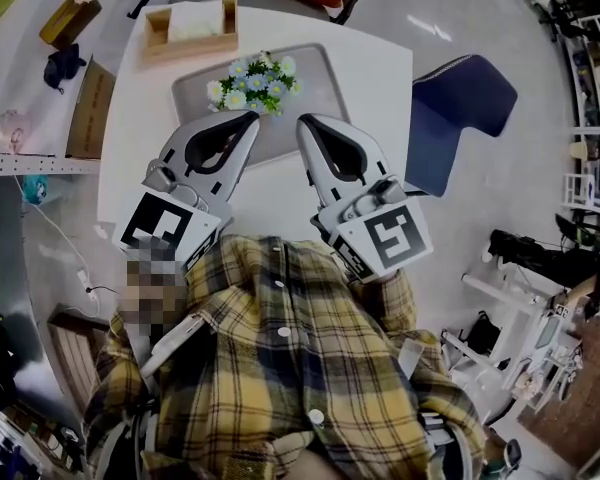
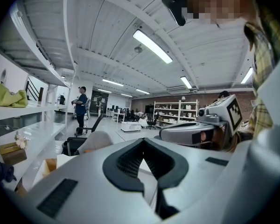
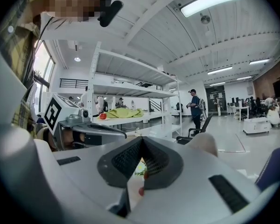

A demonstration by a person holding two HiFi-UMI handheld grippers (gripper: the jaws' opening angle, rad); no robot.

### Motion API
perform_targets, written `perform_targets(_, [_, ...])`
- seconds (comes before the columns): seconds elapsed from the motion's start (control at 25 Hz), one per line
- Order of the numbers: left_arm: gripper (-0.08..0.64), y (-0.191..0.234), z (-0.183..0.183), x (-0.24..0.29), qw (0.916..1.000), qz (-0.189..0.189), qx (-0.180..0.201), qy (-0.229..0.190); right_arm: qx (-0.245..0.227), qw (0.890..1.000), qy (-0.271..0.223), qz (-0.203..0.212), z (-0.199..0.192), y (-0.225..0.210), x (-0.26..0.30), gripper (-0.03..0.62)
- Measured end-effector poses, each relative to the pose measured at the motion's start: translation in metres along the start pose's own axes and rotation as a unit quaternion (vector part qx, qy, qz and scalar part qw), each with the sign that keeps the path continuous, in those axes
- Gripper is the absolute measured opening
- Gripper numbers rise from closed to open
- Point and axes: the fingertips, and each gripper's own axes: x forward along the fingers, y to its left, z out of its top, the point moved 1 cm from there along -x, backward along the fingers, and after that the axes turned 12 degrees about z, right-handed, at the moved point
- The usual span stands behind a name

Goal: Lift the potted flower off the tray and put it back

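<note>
The potted flower (image 1: 255, 83), a bunch of small white and pale blue blooms, stands on the grey tray (image 1: 320, 80) in the middle of the white table (image 1: 380, 68). My left gripper (image 1: 249, 119) and right gripper (image 1: 305, 122) hover side by side just in front of the tray, tips pointing at the flower without touching it. Both are shut with nothing between their pads. In the left gripper view the dark pads (image 2: 130, 164) meet at the tip. Through the right gripper's (image 3: 141, 140) narrow slit a bit of the flower (image 3: 140, 168) shows.
A wooden box (image 1: 190, 23) holding something white stands at the table's far edge behind the tray. A blue chair (image 1: 460, 108) is at the table's right side. A cardboard box (image 1: 90, 108) and shelving lie to the left. A person (image 3: 195, 108) stands far off in the room.
</note>
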Motion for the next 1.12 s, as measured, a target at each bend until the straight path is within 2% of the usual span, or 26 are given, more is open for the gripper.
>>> perform_targets(0.6, [0.009, -0.003, 0.002, 0.013, 1.0, -0.004, 0.004, 0.001, -0.009, 1.0, 0.011, 0.002, -0.001, -0.008, 0.001, -0.003])
perform_targets(0.88, [0.009, 0.01, 0.008, 0.015, 0.9999, 0.006, 0.015, -0.001, -0.017, 1.0, 0.015, 0.002, 0.001, -0.01, 0.003, -0.003])
perform_targets(1.12, [0.009, 0.016, 0.017, 0.01, 0.9997, -0.008, 0.022, 0.009, -0.014, 1.0, 0.022, 0.01, -0.001, -0.008, 0.002, -0.003])
